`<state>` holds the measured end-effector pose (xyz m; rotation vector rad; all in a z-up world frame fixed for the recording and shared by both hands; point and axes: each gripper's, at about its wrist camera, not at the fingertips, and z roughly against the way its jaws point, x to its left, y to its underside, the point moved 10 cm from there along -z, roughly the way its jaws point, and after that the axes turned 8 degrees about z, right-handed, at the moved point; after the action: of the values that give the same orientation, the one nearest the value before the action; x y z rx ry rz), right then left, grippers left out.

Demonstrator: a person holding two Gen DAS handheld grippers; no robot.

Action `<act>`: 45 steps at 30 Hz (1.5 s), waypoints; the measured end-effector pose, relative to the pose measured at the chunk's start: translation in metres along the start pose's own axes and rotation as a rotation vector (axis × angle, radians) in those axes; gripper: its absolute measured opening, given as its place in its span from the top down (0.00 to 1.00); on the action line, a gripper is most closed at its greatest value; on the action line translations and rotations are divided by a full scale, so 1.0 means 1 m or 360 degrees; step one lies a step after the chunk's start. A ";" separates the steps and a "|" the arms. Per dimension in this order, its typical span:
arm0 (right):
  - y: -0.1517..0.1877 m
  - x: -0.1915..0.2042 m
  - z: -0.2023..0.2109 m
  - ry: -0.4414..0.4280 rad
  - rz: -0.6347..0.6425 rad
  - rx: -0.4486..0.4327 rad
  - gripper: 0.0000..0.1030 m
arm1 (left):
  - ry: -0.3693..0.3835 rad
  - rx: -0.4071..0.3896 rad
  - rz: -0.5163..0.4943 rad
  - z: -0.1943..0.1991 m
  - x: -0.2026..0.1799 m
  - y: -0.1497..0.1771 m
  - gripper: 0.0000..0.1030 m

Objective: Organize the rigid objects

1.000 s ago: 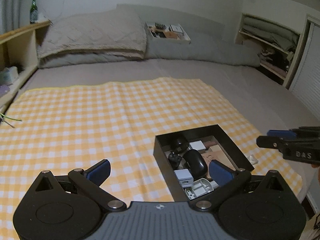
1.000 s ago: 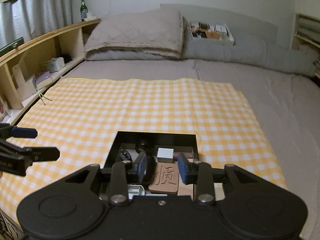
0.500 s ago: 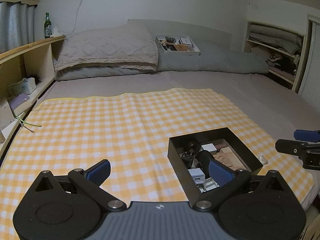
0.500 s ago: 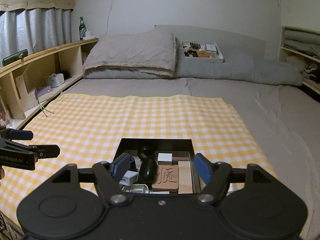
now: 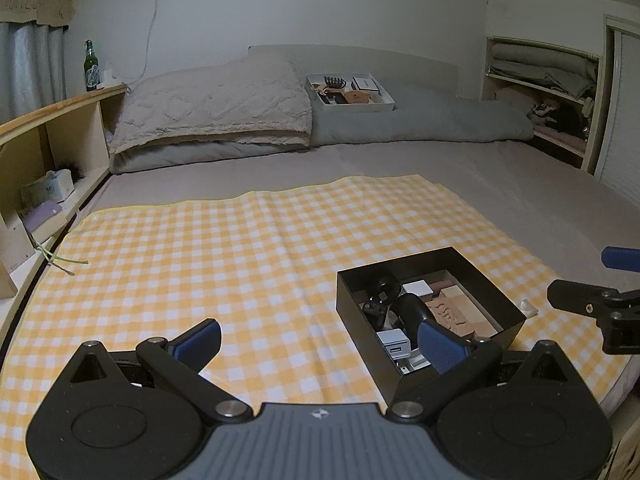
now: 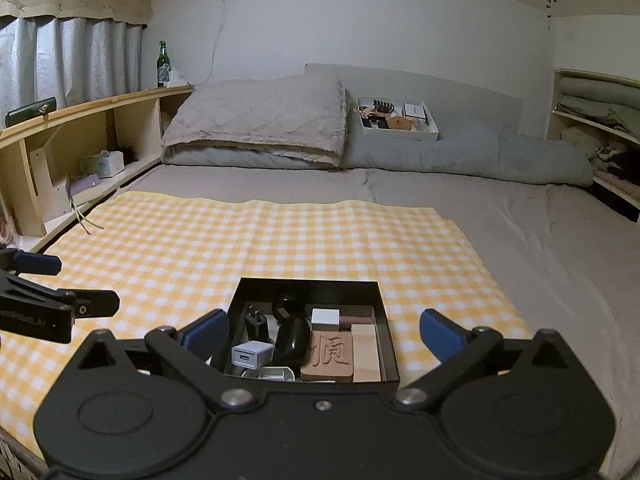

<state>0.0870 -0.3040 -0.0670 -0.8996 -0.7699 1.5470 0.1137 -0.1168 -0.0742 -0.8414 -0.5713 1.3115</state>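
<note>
My right claw [image 6: 324,330] has just been opening and now stands spread wide, nothing gripped, its blue pads either side of the near end of the black box [image 6: 308,284]; my left claw [image 5: 320,338] is also wide and empty over the checked cloth [image 5: 240,248], just left of that box. Inside lie a white charger [image 6: 249,354], a black oval case [image 6: 291,340], a carved brown block [image 6: 331,355] and pale wooden blocks [image 6: 366,350]. Farther back, a white tray [image 6: 400,133] rests on the grey bedding.

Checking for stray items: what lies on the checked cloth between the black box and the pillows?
Nothing. In the right wrist view the checked cloth is bare from the black box to its far edge, then plain grey sheet up to the pillows.
</note>
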 end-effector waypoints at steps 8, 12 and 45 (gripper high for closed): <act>0.001 -0.003 0.000 0.0025 -0.0018 0.0006 0.00 | -0.0003 0.0001 0.0010 0.001 0.002 -0.001 0.00; 0.002 -0.003 -0.001 0.0020 -0.0013 0.0012 0.00 | -0.0002 0.0007 0.0021 0.001 0.005 0.000 0.00; 0.003 0.002 -0.001 0.0020 0.0018 0.0018 0.00 | -0.0015 0.0010 0.0021 0.002 0.010 0.001 0.00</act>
<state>0.0862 -0.3027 -0.0703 -0.9063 -0.7476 1.5527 0.1136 -0.1066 -0.0752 -0.8356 -0.5695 1.3296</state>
